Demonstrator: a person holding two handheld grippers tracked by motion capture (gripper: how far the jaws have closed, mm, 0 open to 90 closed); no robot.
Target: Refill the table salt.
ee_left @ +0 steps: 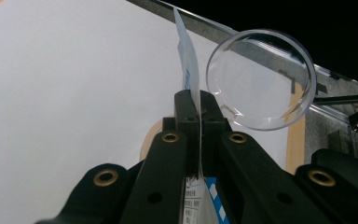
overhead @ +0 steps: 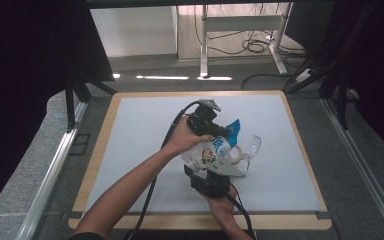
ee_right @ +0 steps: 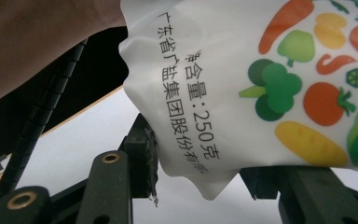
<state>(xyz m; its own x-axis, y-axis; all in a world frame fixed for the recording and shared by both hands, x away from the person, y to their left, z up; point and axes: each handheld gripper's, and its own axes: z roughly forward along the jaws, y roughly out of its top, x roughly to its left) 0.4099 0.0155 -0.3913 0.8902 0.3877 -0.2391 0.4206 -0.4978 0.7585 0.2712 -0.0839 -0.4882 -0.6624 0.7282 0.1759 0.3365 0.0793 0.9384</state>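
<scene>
A white bag printed with vegetables and black characters, blue at its top, hangs above the white table mat between both grippers. My left gripper is shut on the bag's thin top edge; in the left gripper view its jaws are pressed together on the film. My right gripper comes from below and holds the bag's lower end, which bulges between its jaws. A clear plastic cup lies tipped just right of the bag, its round mouth facing the left gripper.
A tan ring lies on the mat beside the cup. The mat is bordered by the table's wooden edge. Black cables trail back from both grippers along the forearms. Desk legs and floor cables lie beyond the table.
</scene>
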